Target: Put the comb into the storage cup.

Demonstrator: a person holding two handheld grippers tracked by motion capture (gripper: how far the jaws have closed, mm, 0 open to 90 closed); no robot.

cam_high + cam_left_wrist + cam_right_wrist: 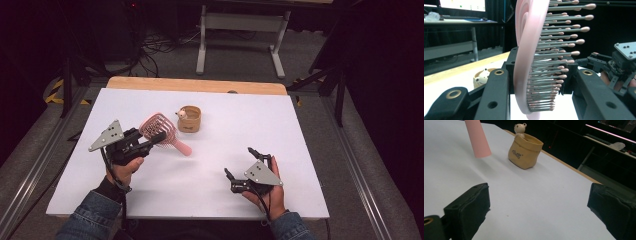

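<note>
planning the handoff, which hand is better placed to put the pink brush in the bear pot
Left, probably. The left gripper is already shut on the pink brush, right beside the bear pot. The right gripper is open with nothing between its jaws, farther from the pot.

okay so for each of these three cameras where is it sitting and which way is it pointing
High view: above the person's side, looking forward and down on the table; both hands and tongs show.
Left gripper view: rides the left tongs, looking along jaws shut on the pink hairbrush.
Right gripper view: rides the open right tongs, facing the bear pot.
All three share the brush and the pot.
</note>
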